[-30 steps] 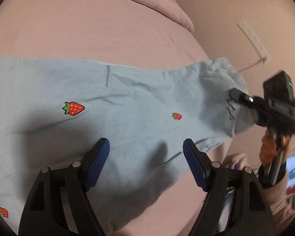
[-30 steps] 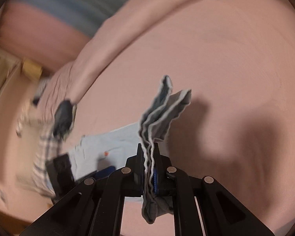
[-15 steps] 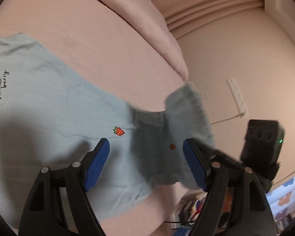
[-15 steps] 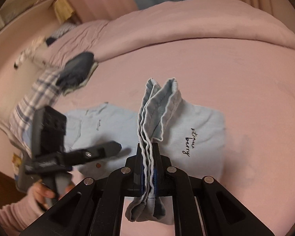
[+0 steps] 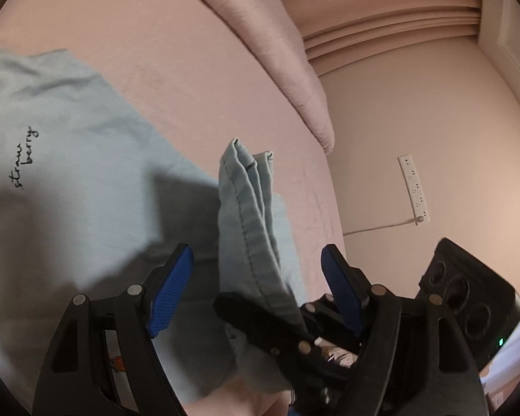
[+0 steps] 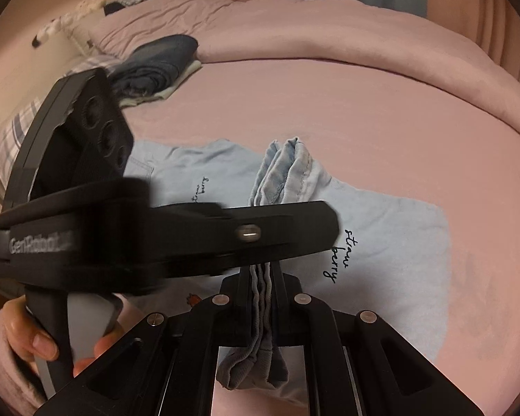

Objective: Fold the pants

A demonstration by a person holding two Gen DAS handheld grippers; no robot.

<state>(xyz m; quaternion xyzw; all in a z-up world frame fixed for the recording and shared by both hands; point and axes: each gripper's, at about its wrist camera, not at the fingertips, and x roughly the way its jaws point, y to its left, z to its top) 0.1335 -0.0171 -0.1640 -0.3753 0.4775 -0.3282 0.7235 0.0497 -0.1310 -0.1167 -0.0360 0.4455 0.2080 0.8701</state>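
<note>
Pants (image 6: 381,242), light blue, spread on the pink bed (image 6: 329,104); right gripper (image 6: 261,277) pinches the bunched hem, left gripper (image 5: 256,280) closing around it. Align edges before releasing.

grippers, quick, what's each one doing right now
left gripper: jaws apart and closing, pads not touching the bunched hem between them.
right gripper: shut on the bunched hem of the light blue pants.

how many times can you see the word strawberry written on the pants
2. One strawberry print is on the folded part right of the right gripper; another lies farther back, above the left gripper's finger. Folds of the pants may hide more.
</note>
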